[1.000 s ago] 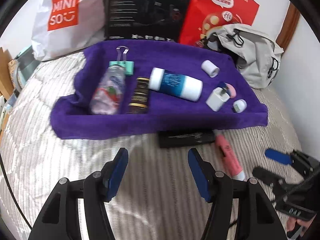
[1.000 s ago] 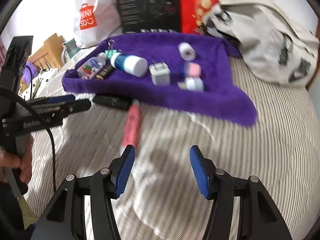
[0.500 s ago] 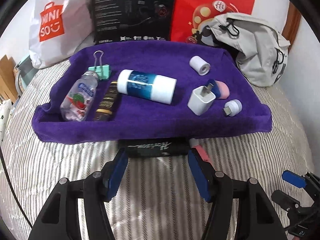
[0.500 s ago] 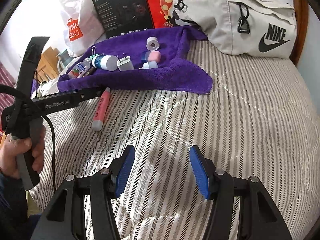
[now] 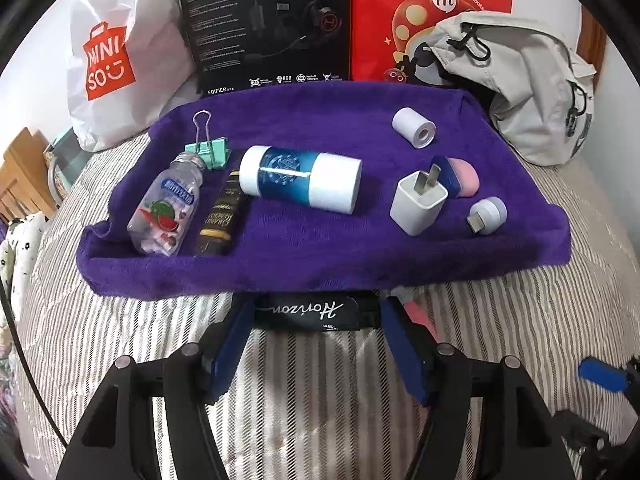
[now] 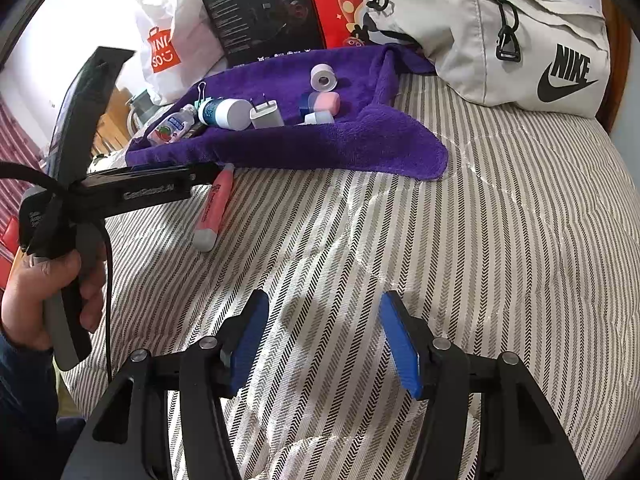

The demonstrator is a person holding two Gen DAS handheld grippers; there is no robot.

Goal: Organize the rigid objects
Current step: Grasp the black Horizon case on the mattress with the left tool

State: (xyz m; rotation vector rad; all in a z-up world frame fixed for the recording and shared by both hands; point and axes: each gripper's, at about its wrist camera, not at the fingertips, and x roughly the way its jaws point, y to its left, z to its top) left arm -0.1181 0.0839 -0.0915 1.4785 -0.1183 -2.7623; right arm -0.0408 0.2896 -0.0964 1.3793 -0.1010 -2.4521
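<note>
Both left gripper (image 5: pixel 316 312) fingers flanking black case (image 5: pixel 308 311), towel (image 5: pixel 320 248) edge.

The purple towel (image 5: pixel 320 252) is soft, fluffy cloth. The bed cover (image 6: pixel 480 240) is woven striped cloth with a slight shine. The clear bottle (image 5: pixel 166 208) looks like glossy plastic, and the white charger (image 5: pixel 416 204) is smooth matt plastic with metal pins. The binder clip (image 5: pixel 208 148) has a shiny wire handle. The grey bag (image 6: pixel 500 32) is matt fabric.

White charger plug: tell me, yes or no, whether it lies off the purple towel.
No, the white charger plug rests on the purple towel, prongs up.
</note>
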